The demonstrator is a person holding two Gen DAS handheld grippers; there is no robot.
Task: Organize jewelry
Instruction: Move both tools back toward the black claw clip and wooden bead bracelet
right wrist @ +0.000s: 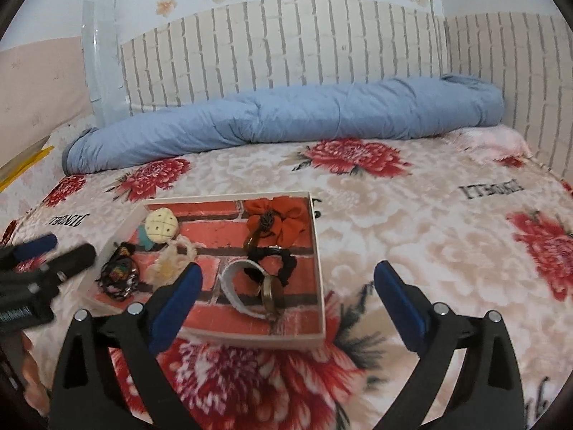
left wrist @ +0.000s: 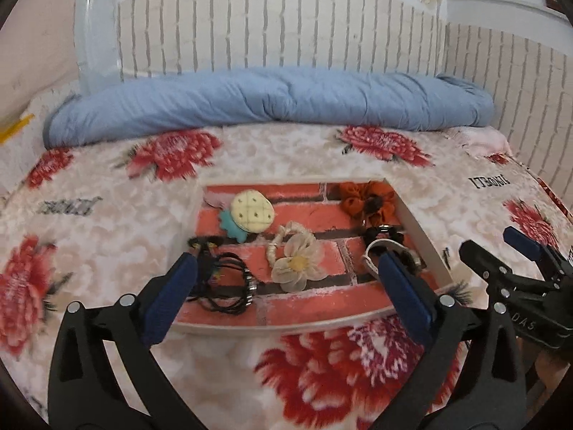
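Jewelry sat in the tray [right wrist: 318,251]: scrunchie [right wrist: 279,220], white bracelet [right wrist: 232,279], flower tie [left wrist: 297,261], black cords [left wrist: 225,283]. I had my left gripper [left wrist: 286,286] and right gripper [right wrist: 286,297] spread wide, holding nothing, above the bedspread [right wrist: 412,233]. Looked nearly done, nothing left outside.

floral bedspread [right wrist: 412,215], rolled blue quilt [right wrist: 286,114], brick-pattern wall [right wrist: 286,36]

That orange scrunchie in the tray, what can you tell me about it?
The orange scrunchie is a ruffled ring of soft-looking fabric, bunched into folds like petals. It lies flat in a far corner of the shallow white-rimmed tray, on the brick-patterned floor, close to the walls. A dark ornament sits on its middle, and a black hair tie lies just in front. Neither gripper touches it.
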